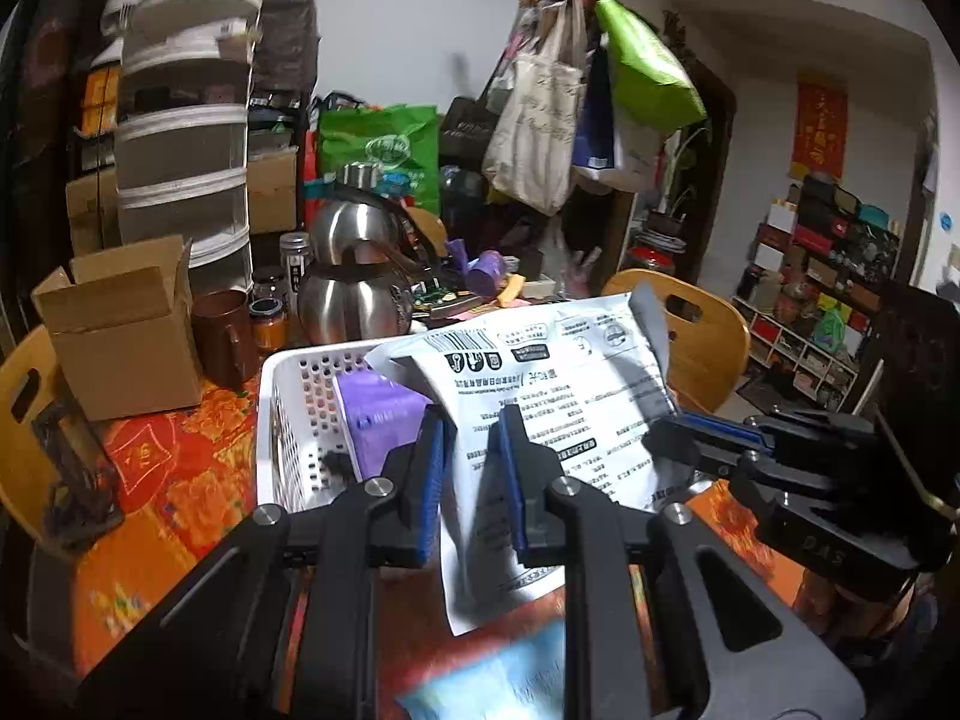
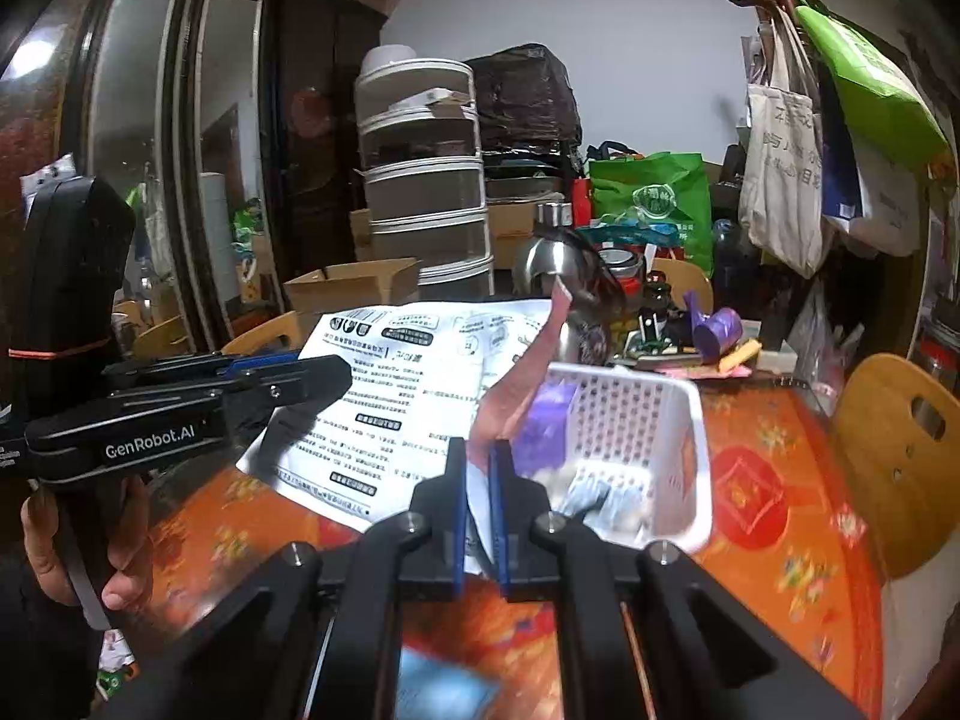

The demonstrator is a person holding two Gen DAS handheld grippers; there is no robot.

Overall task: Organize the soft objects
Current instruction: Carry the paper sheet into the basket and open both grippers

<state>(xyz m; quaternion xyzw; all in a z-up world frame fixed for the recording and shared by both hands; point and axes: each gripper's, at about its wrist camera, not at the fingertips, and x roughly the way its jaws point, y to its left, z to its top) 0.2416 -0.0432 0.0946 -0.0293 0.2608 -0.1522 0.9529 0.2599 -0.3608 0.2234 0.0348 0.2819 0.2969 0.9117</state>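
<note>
A white printed plastic pouch (image 1: 540, 396) hangs between both grippers, above the near edge of a white perforated basket (image 1: 288, 414). In the left wrist view, at lower centre, the left gripper (image 1: 474, 462) is clamped on the pouch's lower part, the film passing between its blue pads (image 1: 429, 462). The right gripper (image 2: 477, 498) is clenched on the pouch's other edge, at lower centre of its own view.

The basket holds a purple pack (image 1: 378, 414) and stands on a table with an orange-red patterned cloth (image 1: 180, 468). Steel kettles (image 1: 354, 294) and a cardboard box (image 1: 120, 336) sit behind it; tote bags (image 1: 540, 126) hang at upper right.

The pouch's long axis runs from the lower centre up toward the right, its print upside down.
</note>
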